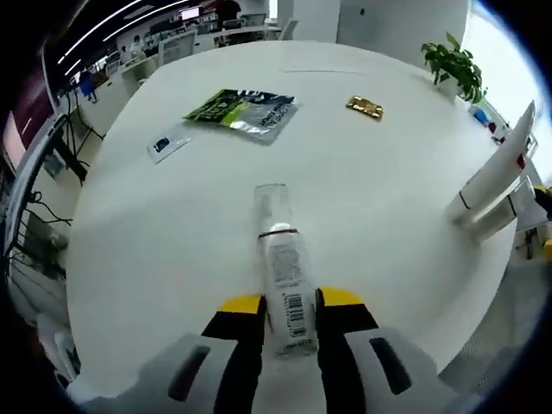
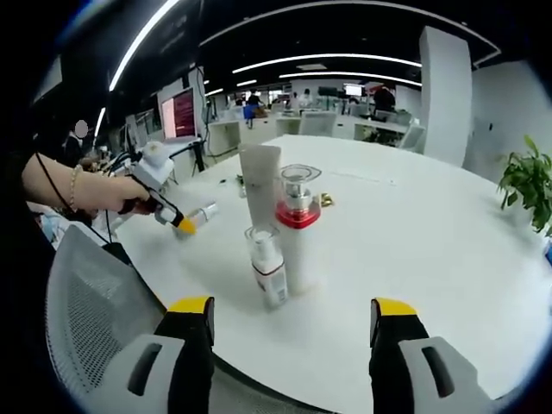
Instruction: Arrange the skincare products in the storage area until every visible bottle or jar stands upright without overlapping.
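The bottle [image 1: 285,280] I hold is a slim white spray bottle with a clear cap and a red ring at the neck. It lies between the jaws of my left claw [image 1: 289,304], which is clamped on its lower body, base toward me and cap pointing away over the white surface [image 1: 172,259]. In the right gripper view the left claw [image 2: 185,224] carries the bottle [image 2: 201,216] low over the near edge of the surface. I judge it light, stiff plastic, smooth and a little slippery under the label, so a hold on the barcode end, as now, should let me swing the cap upward and set the base down. It is narrow, so it may tip easily.

My right claw [image 2: 293,323] is wide apart and holds nothing, facing the group that stands ahead.

Counting in the right gripper view: one white tube [image 2: 260,185] upright, one tall bottle with a red collar [image 2: 297,228] and clear cap upright, and one small spray bottle [image 2: 267,272] in front, upright, with a slight lean. They stand close; whether they touch I cannot tell. With mine, four products.

Elsewhere on the surface in the left gripper view: one green-and-silver pouch [image 1: 241,109], one small gold packet [image 1: 364,107], one white card [image 1: 166,145], and one potted plant [image 1: 455,65] at the far edge.
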